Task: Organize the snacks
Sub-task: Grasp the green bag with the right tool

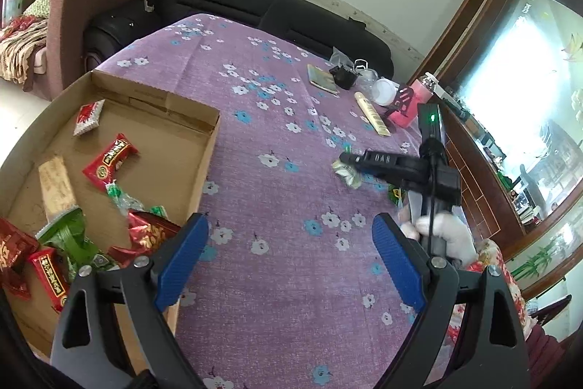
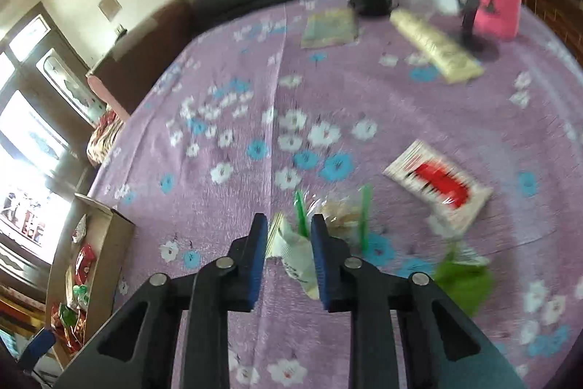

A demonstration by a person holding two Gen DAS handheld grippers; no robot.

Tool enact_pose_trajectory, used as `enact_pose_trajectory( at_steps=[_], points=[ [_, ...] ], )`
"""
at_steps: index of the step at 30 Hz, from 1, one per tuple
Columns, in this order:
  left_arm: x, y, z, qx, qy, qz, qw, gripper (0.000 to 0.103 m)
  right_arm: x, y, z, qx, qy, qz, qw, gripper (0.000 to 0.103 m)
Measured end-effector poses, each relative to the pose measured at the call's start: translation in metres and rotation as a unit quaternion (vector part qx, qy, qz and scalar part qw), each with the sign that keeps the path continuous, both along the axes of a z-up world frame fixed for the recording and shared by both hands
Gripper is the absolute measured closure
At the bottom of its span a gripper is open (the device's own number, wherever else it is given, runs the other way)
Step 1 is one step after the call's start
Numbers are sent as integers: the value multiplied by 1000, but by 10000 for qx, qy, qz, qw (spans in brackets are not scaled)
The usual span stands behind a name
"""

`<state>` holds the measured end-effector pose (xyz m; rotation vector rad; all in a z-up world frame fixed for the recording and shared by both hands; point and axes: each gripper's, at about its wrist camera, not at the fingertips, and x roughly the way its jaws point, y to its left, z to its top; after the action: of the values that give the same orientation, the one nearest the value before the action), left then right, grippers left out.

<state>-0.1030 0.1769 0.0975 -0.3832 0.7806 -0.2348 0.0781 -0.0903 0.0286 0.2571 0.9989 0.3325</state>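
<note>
The right gripper (image 2: 288,239) is clamped on a small cream-white packet (image 2: 297,261), crinkly, with dark print I can't read, blue pads pinching it from both sides. It sits over the purple flowered tablecloth (image 2: 218,79), toward the near edge of the table. Just past it lies a clear wrapper with green ends (image 2: 339,214) showing something beige inside, touching or nearly touching the held packet. A white packet with a red patch (image 2: 439,185) lies to the right, and a blurry green packet (image 2: 461,276) sits nearer the edge.

The left gripper (image 1: 289,236) is spread wide with nothing in it, hovering by the cardboard box (image 1: 204,148) at the table's left edge. The box holds a pile of red and green snacks (image 1: 109,161), mostly in its near end.
</note>
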Motion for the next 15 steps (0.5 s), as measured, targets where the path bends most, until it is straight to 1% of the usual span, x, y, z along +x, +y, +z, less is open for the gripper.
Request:
enact_pose_trajectory(
  at_steps=[1, 3, 4, 5, 6, 7, 8, 9, 10, 11, 12, 13, 15],
  points=[
    [1, 1, 0, -23, 0, -6, 10000, 11, -3, 4, -3, 102, 96, 150, 9998, 82],
    [2, 2, -2, -19, 8, -12, 10000, 11, -18, 12, -3, 519, 338, 623, 9961, 82],
    [3, 2, -3, -24, 20, -39, 10000, 11, -30, 10, 5, 775, 362, 863, 9926, 82],
    [4, 1, -4, -35, 25, -58, 10000, 12, -38, 4, 13, 869, 247, 853, 9923, 82],
    [5, 1, -5, -46, 33, -69, 10000, 12, -46, -8, 25, 946, 65, 702, 9930, 81],
    [6, 0, -7, -67, 46, -95, 9999, 12, -54, -28, 36, 1015, -148, 383, 9940, 81],
    [7, -2, -9, -104, 65, -153, 9998, 12, -58, -43, 42, 1000, -284, 118, 9945, 75],
    [8, -5, -10, -133, 89, -201, 9997, 12, -63, -57, 46, 877, -429, -196, 9950, 59],
    [10, -8, -12, -165, 125, -255, 9995, 12, -67, -74, 48, 636, -589, -576, 9946, 50],
    [12, -14, -14, -187, 179, -321, 9992, 12, -69, -86, 46, 449, -666, -878, 9929, 38],
    [13, -18, -16, -196, 219, -374, 9989, 12, -67, -95, 42, 383, -622, -1068, 9916, 37],
    [15, -23, -17, -207, 262, -440, 9985, 12, -64, -105, 34, 439, -457, -1208, 9907, 37],
    [18, -33, -19, -225, 365, -536, 9976, 12, -59, -108, 25, 412, -328, -1320, 9899, 37]
  ],
)
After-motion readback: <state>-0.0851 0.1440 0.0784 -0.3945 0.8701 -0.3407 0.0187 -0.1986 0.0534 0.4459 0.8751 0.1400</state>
